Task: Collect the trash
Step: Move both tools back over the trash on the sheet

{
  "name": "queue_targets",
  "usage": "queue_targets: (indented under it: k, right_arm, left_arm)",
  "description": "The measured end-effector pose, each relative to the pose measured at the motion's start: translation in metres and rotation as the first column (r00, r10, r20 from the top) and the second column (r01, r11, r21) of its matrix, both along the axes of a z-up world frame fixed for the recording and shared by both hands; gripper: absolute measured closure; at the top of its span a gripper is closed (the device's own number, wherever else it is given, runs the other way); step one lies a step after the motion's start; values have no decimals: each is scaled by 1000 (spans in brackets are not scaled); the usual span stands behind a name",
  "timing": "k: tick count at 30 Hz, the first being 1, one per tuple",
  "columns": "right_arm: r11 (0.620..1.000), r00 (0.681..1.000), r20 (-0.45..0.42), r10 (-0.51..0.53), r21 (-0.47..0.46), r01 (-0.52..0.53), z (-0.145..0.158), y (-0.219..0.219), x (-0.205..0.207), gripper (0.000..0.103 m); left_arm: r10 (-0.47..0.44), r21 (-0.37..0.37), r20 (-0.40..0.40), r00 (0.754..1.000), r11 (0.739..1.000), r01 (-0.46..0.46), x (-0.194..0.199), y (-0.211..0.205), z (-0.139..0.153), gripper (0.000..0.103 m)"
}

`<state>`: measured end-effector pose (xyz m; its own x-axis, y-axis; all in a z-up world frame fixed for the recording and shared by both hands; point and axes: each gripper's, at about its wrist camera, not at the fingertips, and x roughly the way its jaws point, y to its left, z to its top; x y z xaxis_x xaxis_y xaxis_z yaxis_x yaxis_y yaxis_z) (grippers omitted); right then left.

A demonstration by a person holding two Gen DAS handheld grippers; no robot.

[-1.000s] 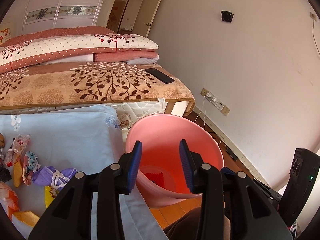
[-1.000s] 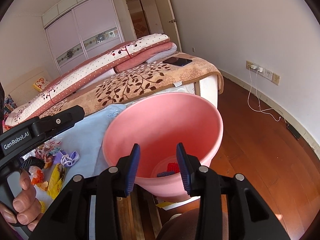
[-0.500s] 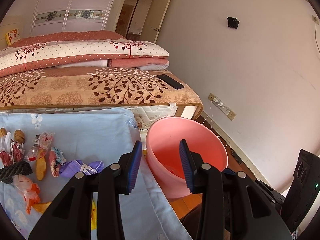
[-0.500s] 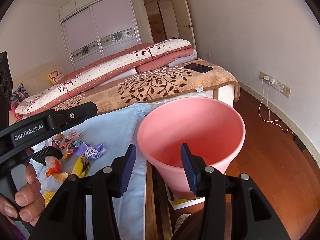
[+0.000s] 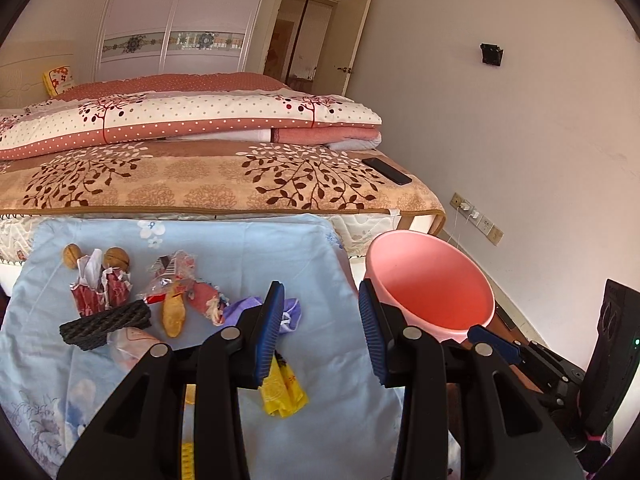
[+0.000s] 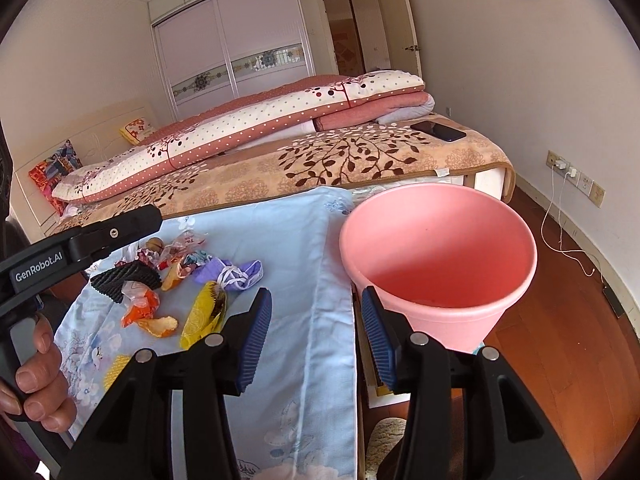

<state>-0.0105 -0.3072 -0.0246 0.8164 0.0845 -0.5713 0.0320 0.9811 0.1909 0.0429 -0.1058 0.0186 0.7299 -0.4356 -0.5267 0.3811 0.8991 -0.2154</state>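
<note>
Between drops: both tools empty, heading for the next pickup. My left tool [image 5: 318,330] is open, nothing between the jaws. My right tool [image 6: 316,340] has just been opening and holds nothing. Trash pile [image 5: 168,304] sits on the bench's blue cloth [image 5: 240,248] toward its left edge; yellow wrapper [image 5: 282,392] lies just under my left tool. Pink bin [image 6: 438,256] stands off the bench's right edge. Next, I reckon: lower onto the wrapper and close.
</note>
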Motion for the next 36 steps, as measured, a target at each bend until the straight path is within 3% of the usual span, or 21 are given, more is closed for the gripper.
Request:
queue_targets:
  k: [15, 28, 36]
  right_arm:
    - [997, 997, -39, 74, -6, -74, -8, 29, 2, 57]
    - [991, 989, -71, 130, -28, -132, -15, 51, 6, 57]
    - [988, 986, -89, 143, -38, -147, -19, 56, 8, 57]
  left_arm:
    - [49, 100, -79, 996, 994, -41, -26, 85, -29, 64]
    - [-26, 180, -221, 975, 981, 67, -40, 97, -74, 64]
    - [7, 212, -284, 959, 976, 56, -32, 102, -96, 64]
